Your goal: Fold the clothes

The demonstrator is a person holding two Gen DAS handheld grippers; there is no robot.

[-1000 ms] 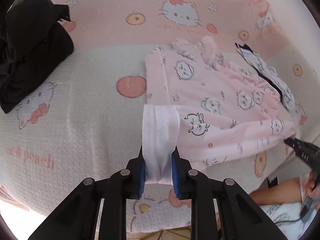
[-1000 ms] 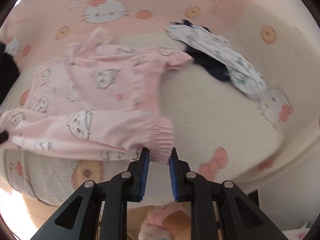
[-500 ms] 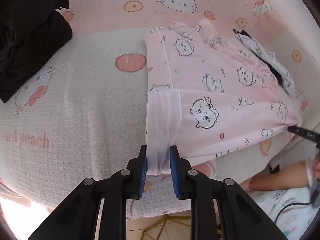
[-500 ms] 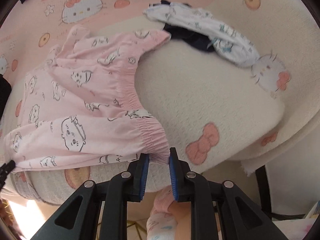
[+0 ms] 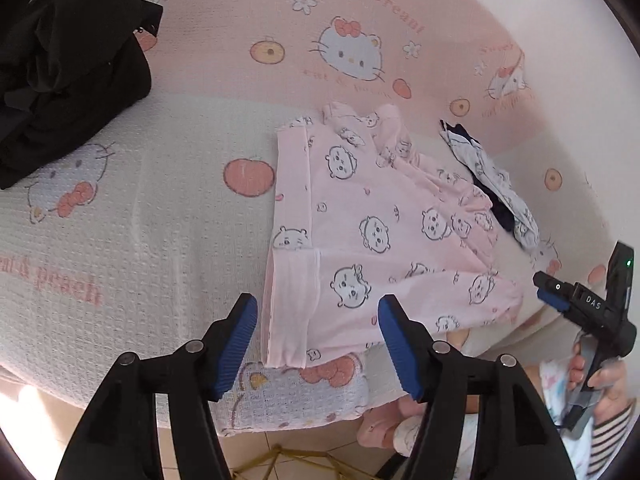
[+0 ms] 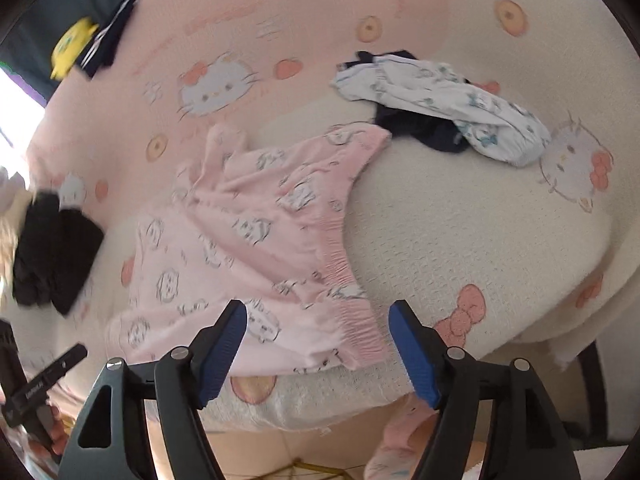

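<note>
Both tools have let go of the pink garment since half a second ago: the left tool [image 5: 318,320], which was pinching the white cuff end, and the right tool [image 6: 316,330], which was pinching the gathered waistband, now have their blue-padded fingers spread wide with nothing between them. Beyond them lies a bed covered by a waffle-textured cream-and-pink blanket [image 5: 140,220] printed with cartoon cats, peaches and bows; tiled floor shows below its near edge. The pink pyjama trousers [image 5: 372,232] lie flat at the blanket's near edge in the lower centre of both views, the cuff end just past the left tool's fingertips and the waistband just past the right tool's. A crumpled white-and-navy garment [image 6: 436,108] lies upper right of the right view, its edge meeting the trousers; a black garment [image 5: 60,64] is bunched at the upper left of the left view. Each tool sits low, pointing across the bed.
</note>
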